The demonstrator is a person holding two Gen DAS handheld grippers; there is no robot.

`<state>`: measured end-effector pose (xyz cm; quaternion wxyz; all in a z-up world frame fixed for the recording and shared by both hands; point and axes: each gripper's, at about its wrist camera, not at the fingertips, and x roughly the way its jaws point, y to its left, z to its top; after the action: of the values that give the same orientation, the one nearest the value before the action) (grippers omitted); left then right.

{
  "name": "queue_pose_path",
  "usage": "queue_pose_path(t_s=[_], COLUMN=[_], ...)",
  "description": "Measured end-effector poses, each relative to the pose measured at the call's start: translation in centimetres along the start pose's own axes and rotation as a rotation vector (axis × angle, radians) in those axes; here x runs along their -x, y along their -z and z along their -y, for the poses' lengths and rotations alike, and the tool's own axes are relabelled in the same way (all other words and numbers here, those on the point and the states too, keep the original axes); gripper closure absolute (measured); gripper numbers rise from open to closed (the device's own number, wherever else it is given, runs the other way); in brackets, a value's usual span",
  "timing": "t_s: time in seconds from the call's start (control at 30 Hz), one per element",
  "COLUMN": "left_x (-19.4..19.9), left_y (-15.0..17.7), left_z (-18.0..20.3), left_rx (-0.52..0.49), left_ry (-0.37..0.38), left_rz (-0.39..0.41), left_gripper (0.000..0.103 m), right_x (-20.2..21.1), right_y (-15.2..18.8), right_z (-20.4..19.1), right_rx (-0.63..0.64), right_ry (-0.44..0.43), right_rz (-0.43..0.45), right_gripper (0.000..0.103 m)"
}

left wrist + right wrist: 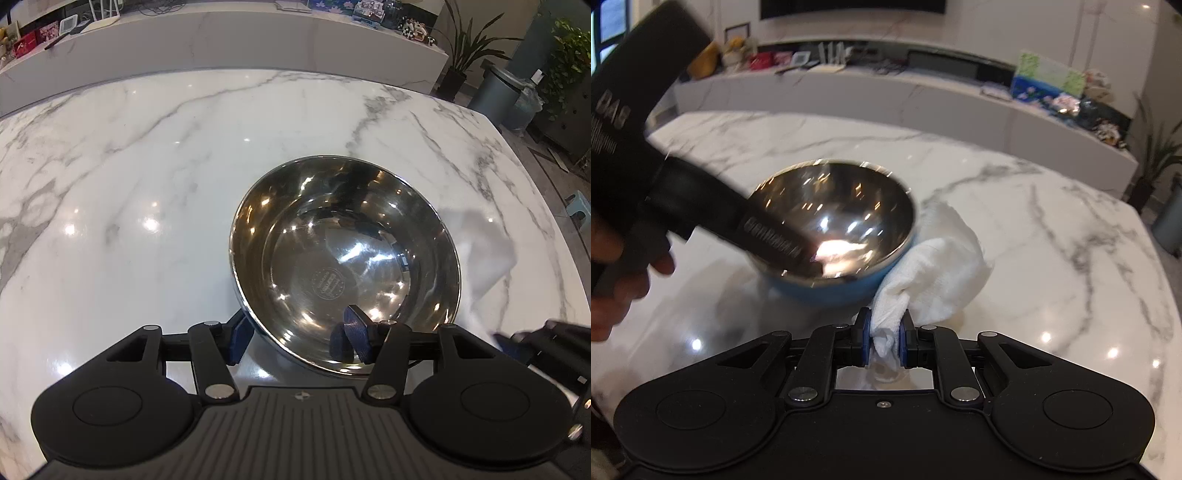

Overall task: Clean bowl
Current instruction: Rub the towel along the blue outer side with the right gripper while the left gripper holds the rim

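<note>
A steel bowl point(343, 266) with a blue outside point(827, 288) stands on the white marble table point(147, 184). My left gripper point(295, 336) is wide open and straddles the bowl's near rim, one blue pad outside, one inside; it is not clamped. It shows as a blurred black body reaching into the bowl in the right wrist view point(701, 206). My right gripper point(884, 343) is shut on a white cloth point(934, 266), which bunches against the bowl's right side. The cloth shows blurred in the left wrist view point(480, 258).
A long marble counter point(221, 40) with boxes and clutter runs behind the table. Potted plants point(469, 48) and a grey bin point(495, 88) stand on the floor beyond the table's far right corner. A small blue stool point(580, 210) stands right of the table.
</note>
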<state>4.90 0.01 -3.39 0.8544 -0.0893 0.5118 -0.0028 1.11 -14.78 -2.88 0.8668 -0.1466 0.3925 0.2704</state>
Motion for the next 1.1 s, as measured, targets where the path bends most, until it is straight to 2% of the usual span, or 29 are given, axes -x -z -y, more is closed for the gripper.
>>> queue_pose_path(t_s=[0.17, 0.43, 0.67, 0.8, 0.93, 1.03, 1.1], left_x=[0.0, -0.3, -0.3, -0.1, -0.1, -0.2, -0.2], left_y=[-0.1, -0.1, 0.0, 0.0, 0.0, 0.1, 0.1], left_z=[-0.1, 0.4, 1.2, 0.7, -0.2, -0.6, -0.6], left_rx=[-0.008, -0.066, -0.107, -0.051, 0.019, 0.054, 0.048], left_ry=[-0.002, 0.01, 0.039, 0.015, 0.047, 0.078, 0.074], left_rz=[0.003, 0.025, 0.022, -0.006, -0.049, -0.072, -0.071], left_gripper=[0.054, 0.056, 0.056, 0.053, 0.047, 0.047, 0.048], right_x=[-0.5, 0.7, 1.5, 1.4, 1.2, 1.0, 0.8], right_y=[0.2, -0.3, -0.6, -0.5, -0.6, -0.6, -0.6], right_z=[-0.3, 1.6, 2.9, 2.5, 2.1, 2.0, 2.0], right_rx=[0.016, -0.027, -0.042, -0.012, 0.007, 0.012, 0.017], right_ry=[-0.006, 0.041, 0.06, 0.06, 0.058, 0.053, 0.048], right_rz=[-0.024, 0.07, 0.097, 0.089, 0.08, 0.073, 0.061], right_gripper=[0.09, 0.09, 0.09, 0.09, 0.09, 0.09, 0.09])
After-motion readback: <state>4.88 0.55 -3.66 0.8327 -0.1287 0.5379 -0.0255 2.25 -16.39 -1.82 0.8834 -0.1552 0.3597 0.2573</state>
